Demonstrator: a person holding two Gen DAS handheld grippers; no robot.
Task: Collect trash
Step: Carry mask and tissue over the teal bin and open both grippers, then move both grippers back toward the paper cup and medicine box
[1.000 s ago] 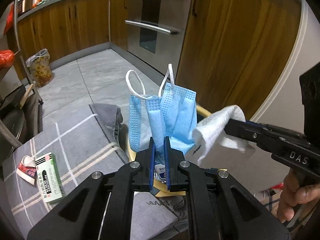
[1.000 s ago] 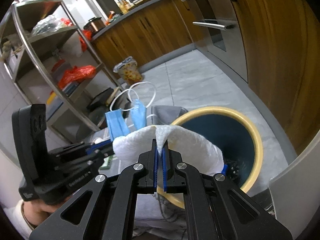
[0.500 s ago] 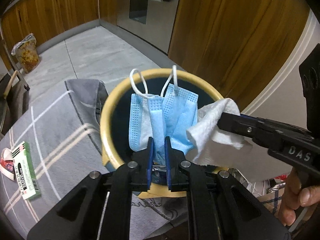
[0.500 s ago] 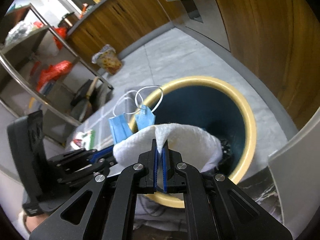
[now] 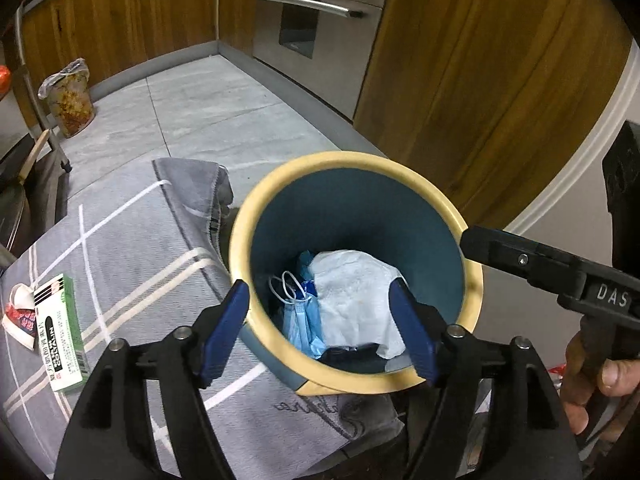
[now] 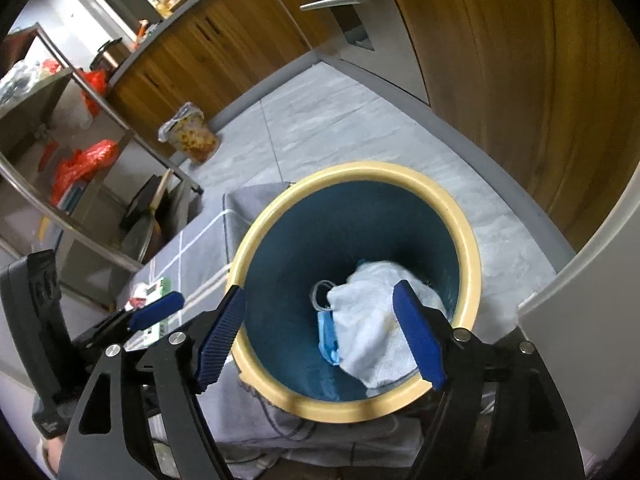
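Two trash items, crumpled white tissue point(image 5: 356, 300) over blue mask point(image 5: 302, 320), inside bin point(image 5: 240, 236); both jaws apart

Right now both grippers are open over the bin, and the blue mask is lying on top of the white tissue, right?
Not quite. In the left wrist view the white tissue lies on top of the blue mask inside the bin. Both grippers, left and right, are open.

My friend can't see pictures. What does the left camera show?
The open left gripper hangs over a yellow-rimmed bin holding a blue face mask and a white paper towel. A green box lies on the grey cloth beside it.
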